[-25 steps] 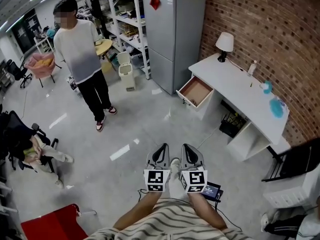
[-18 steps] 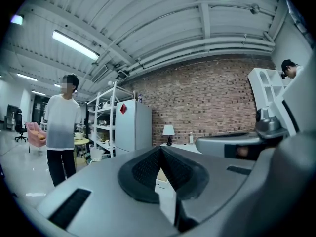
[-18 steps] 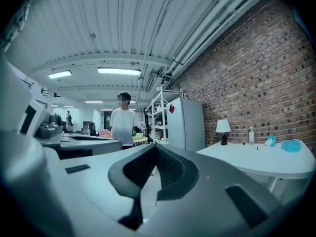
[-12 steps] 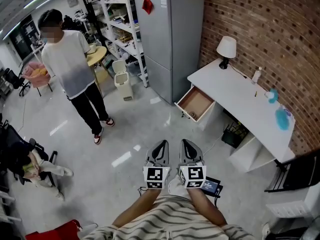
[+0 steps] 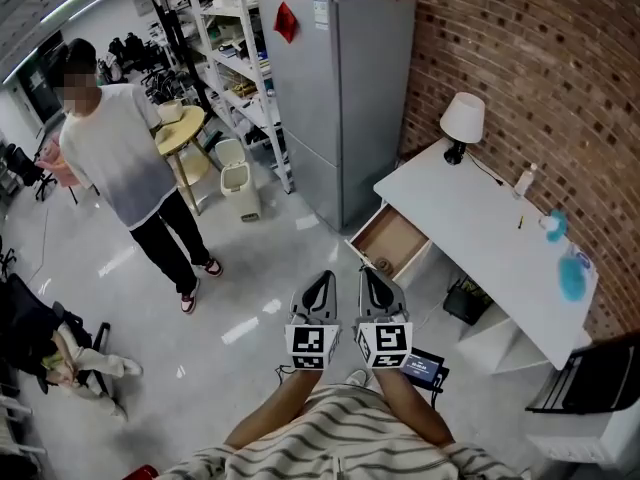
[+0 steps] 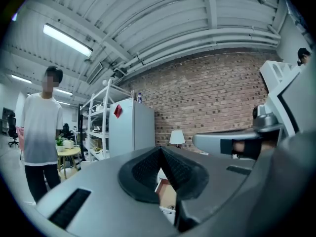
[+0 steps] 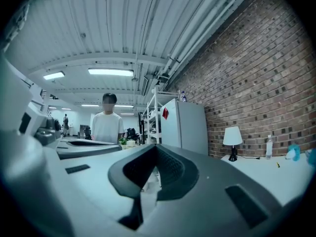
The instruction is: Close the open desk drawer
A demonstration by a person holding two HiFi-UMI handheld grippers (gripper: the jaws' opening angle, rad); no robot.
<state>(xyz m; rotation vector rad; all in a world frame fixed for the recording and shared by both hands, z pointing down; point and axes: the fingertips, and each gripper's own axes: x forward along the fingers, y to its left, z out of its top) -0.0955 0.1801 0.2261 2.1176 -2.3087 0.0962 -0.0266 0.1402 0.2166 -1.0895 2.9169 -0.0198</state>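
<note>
The drawer stands open just right of the centre of the head view, pulled out from the left end of the white desk toward the lower left, its wooden bottom showing. In the left gripper view a piece of the drawer shows low in the frame, through the gap under the jaws.

On the desk, a white lamp stands at the upper end by the brick wall; a small bottle and two blue things lie further right. A black bin sits under the desk. A grey fridge stands just upper left of the desk, with white shelves beyond it.

Below the drawer, near but apart from it, both claws point up the frame side by side. The left gripper has its jaws together, tips meeting, with nothing between them. The right gripper is likewise closed and empty.

A person in a white shirt stands at the left of the frame, beside a round table.
</note>
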